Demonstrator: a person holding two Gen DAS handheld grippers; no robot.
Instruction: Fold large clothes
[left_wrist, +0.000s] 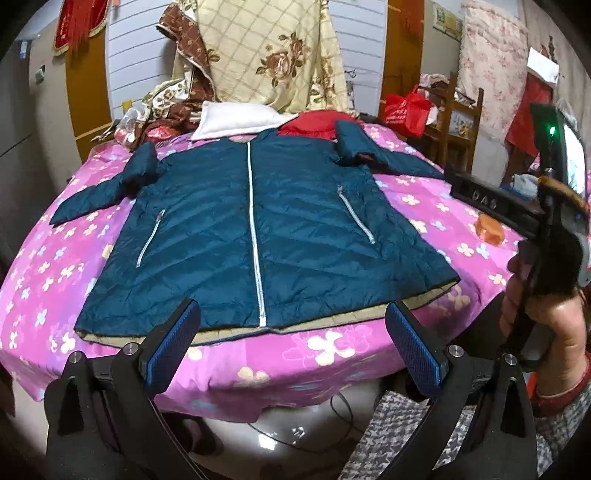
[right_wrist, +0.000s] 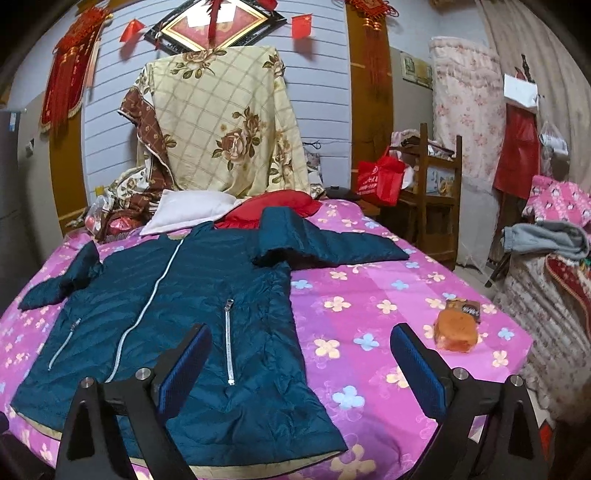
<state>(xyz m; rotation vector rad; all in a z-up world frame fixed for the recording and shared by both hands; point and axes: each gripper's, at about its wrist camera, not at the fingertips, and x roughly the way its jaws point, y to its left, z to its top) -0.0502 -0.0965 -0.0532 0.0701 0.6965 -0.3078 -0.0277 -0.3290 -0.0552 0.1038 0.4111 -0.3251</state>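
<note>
A dark teal puffer jacket (left_wrist: 207, 229) (right_wrist: 177, 295) lies flat and front up on the pink flowered bedspread (left_wrist: 406, 184) (right_wrist: 369, 288). Its white zipper is closed and both sleeves are spread out to the sides. My left gripper (left_wrist: 291, 332) hovers open just before the jacket's hem, around the zipper's bottom end, with nothing between its blue pads. My right gripper (right_wrist: 299, 332) is also open and empty. It sits over the jacket's right side near the pocket zipper, with one finger above the fabric and the other above bare bedspread. A hand (left_wrist: 546, 314) holds the right tool's handle.
An orange packet (right_wrist: 456, 332) (left_wrist: 489, 230) lies on the bedspread right of the jacket. Behind the collar are a white pillow (right_wrist: 184, 210), a red garment (right_wrist: 273, 206) and a propped floral quilt (right_wrist: 221, 122). A wooden rack (right_wrist: 432, 192) and a red bag (right_wrist: 380, 177) stand at right.
</note>
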